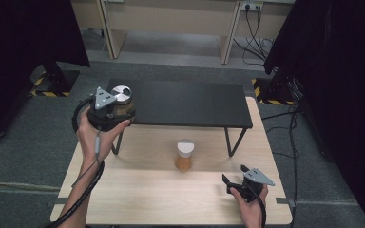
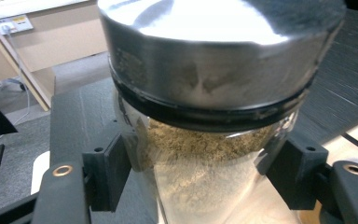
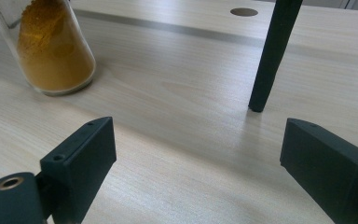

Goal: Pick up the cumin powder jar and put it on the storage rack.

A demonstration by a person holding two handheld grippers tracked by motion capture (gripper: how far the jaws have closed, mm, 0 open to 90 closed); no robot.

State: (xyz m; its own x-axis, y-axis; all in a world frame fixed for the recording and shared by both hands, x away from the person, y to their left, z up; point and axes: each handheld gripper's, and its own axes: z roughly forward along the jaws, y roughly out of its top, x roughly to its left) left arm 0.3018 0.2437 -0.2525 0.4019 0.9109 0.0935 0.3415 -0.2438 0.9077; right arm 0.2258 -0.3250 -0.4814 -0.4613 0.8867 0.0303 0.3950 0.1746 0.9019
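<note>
My left gripper [image 1: 116, 110] is shut on a glass spice jar [image 1: 122, 100] with a silver metal lid, held above the left end of the black shelf [image 1: 190, 102]. In the left gripper view the jar [image 2: 205, 154] of pale brown powder sits squeezed between both black pads [image 2: 114, 165]. A second jar [image 1: 184, 155] with orange powder and a silver lid stands upright on the wooden table [image 1: 142, 190], in front of the shelf. My right gripper [image 1: 234, 176] rests low at the table's front right, open and holding nothing. The right gripper view has the orange jar [image 3: 51, 51] at upper left.
The black shelf stands on thin black legs [image 3: 270, 56] over the back half of the table. Grey carpet surrounds the table. Black curtains hang at both sides, and cables [image 1: 292, 142] run along the floor to the right.
</note>
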